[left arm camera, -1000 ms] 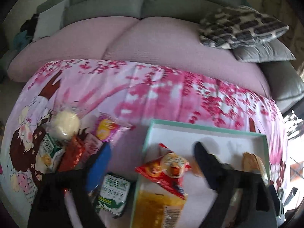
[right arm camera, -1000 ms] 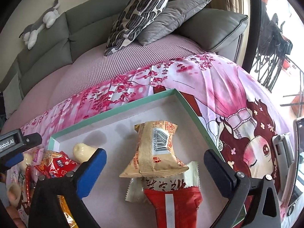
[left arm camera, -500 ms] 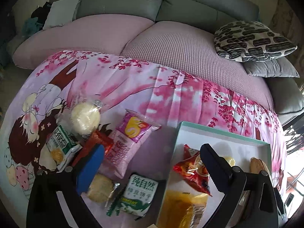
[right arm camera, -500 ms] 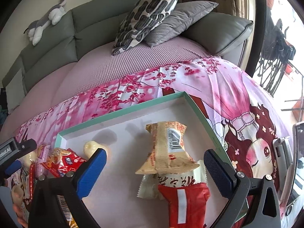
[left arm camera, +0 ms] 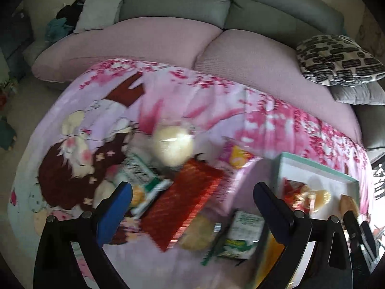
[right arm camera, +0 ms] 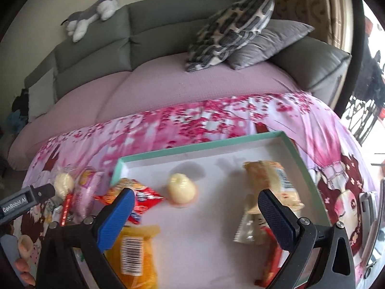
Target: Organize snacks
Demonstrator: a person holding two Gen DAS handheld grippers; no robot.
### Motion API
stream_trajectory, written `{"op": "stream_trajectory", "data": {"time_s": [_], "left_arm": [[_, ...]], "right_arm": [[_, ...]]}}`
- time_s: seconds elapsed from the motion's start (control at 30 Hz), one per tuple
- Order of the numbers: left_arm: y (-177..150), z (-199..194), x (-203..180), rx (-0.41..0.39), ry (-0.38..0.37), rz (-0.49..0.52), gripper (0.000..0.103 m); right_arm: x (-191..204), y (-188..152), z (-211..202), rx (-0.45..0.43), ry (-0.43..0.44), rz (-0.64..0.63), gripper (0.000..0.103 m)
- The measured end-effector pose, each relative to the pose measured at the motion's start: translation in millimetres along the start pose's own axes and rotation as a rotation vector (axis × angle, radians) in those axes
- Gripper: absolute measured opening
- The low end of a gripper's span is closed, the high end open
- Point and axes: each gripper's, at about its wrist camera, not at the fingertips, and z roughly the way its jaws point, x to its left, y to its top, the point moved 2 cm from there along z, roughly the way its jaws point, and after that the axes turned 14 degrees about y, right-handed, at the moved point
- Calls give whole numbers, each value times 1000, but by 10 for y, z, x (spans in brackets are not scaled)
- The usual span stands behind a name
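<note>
Both the left tool (left arm camera: 192, 201) over the red packet (left arm camera: 180, 204) and the right tool (right arm camera: 196, 203) over the tray (right arm camera: 192, 153) at lower centre gape released, empty.

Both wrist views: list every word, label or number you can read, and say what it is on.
"GenRobot.AI": on the left gripper, seen in the right wrist view.
Barcode digits on the orange pack: too blurred to read.
Barcode and print on the tan pack: too blurred.
Print on the green-and-white packs and the red pack in the left wrist view: blurred by motion, unreadable.
</note>
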Motion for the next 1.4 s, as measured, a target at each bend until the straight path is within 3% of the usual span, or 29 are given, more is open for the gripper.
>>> {"op": "stream_trajectory", "data": {"time_s": [0.27, 0.77, 1.17, 1.4], "left_arm": [[-51, 163, 536, 43, 68, -88, 100], [-135, 338, 1224, 81, 126, -195, 100], [-153, 472, 1403, 129, 95, -231, 100], [-160, 607, 1365, 181, 49, -222, 100]], "right_arm": [[496, -67, 114, 28, 80, -67, 103], [1477, -370, 310, 113, 232, -225, 103], [1730, -559, 378, 155, 308, -270, 100], [1702, -654, 514, 195, 262, -280, 97]]}}
